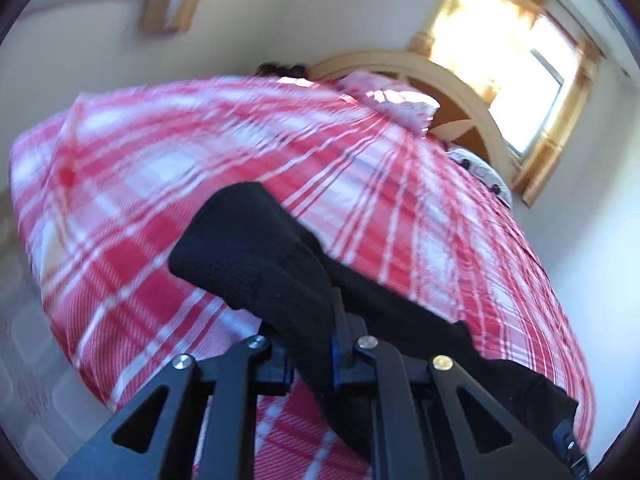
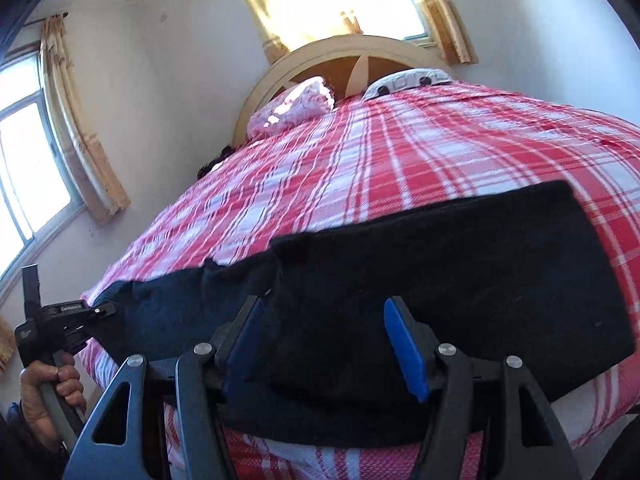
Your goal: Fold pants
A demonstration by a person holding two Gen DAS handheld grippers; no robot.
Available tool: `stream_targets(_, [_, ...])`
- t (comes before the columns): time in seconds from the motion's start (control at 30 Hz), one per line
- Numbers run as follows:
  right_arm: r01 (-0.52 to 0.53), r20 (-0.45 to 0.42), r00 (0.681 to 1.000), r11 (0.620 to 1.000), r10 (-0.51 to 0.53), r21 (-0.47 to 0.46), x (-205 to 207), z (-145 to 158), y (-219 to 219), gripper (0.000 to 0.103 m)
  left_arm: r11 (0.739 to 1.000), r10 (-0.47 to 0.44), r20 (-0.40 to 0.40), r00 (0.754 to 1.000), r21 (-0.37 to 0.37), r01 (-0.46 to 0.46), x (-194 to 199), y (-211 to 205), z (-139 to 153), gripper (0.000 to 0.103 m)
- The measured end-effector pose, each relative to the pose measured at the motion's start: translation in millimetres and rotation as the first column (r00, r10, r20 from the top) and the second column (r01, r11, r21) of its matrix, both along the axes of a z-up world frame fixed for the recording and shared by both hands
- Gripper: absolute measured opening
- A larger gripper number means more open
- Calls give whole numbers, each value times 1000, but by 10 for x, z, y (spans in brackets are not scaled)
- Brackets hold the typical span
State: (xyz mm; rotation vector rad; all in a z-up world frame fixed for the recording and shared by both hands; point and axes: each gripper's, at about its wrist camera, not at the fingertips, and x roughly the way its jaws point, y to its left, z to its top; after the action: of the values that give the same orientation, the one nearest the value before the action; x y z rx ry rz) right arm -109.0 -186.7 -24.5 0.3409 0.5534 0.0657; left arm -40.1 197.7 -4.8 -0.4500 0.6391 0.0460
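Black pants (image 2: 440,280) lie on bed (image 2: 360,168) with red-white plaid cover, long axis running lower left to right across right wrist frame. Left gripper (image 1: 316,344): jaws clamped on pants leg end, cuff bulging up at frame centre. Right gripper (image 2: 324,352): jaws apart, blue pads over folded dark cloth, contact unclear. Hand (image 2: 44,392) on handle, lower left.

Black pants (image 2: 440,280) on plaid bed (image 2: 400,160); right tool (image 2: 324,344) open above.
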Motion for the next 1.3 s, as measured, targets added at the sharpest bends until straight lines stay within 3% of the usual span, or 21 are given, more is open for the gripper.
stream_targets(0.07, [35,12,999,999,-35,12,-28,36,-113,64,999,-39,43,998,28,37,13,-133,116,13])
stream_targets(0.17, [93,-10,996,995,-93,44,-50,10,-314,64,985,-158,142,977,86,147,-7,-462,348,13])
stream_targets(0.3, [171,-23,985,981,-170,89,-165,8,-599,64,915,-397,241,885,177,362,-113,-1156,583,13])
stream_targets(0.4, [217,-9,976,971,-218,103,-291,41,-798,64,830,-556,281,782,228,509,-221,-1746,671,13])
stream_targets(0.5, [272,0,962,954,-274,130,-427,79,-1010,64,700,-714,262,649,262,664,-349,-2363,590,13])
stream_targets(0.6, [315,11,947,939,-320,137,-570,118,-1162,64,555,-831,183,526,349,755,-550,-2918,300,13])
stream_targets(0.67, [339,12,939,931,-344,136,-653,129,-1237,64,483,-867,101,487,409,774,-632,-3146,66,13])
stream_targets(0.77, [345,1,937,926,-349,151,-712,84,-1300,64,373,-890,-55,453,483,792,-743,-3297,-254,16])
stream_targets(0.83, [340,-10,939,925,-343,168,-729,38,-1326,64,341,-896,-60,440,542,768,-821,-3221,-306,25])
stream_targets(0.87, [334,-14,941,926,-337,178,-721,23,-1345,64,325,-904,-57,423,549,770,-856,-3185,-262,41])
stream_targets(0.9, [326,-13,944,927,-329,187,-722,10,-1342,64,319,-913,-53,405,529,786,-856,-3105,-208,61])
stream_targets(0.93, [316,-10,947,928,-321,200,-722,6,-1348,64,328,-913,-41,405,518,791,-847,-3072,-134,69])
stream_targets(1.03, [283,20,955,927,-297,244,-711,58,-1385,64,372,-913,37,405,482,793,-851,-2789,82,75])
stream_targets(1.07, [263,38,959,929,-282,260,-712,88,-1397,64,401,-904,62,423,468,787,-821,-2673,158,80])
stream_targets(1.17, [178,77,974,936,-211,303,-675,153,-1399,64,501,-853,106,511,439,746,-695,-2419,276,84])
stream_targets(1.3, [136,78,982,924,-174,357,-589,138,-1389,64,650,-737,77,671,353,673,-371,-2127,291,84])
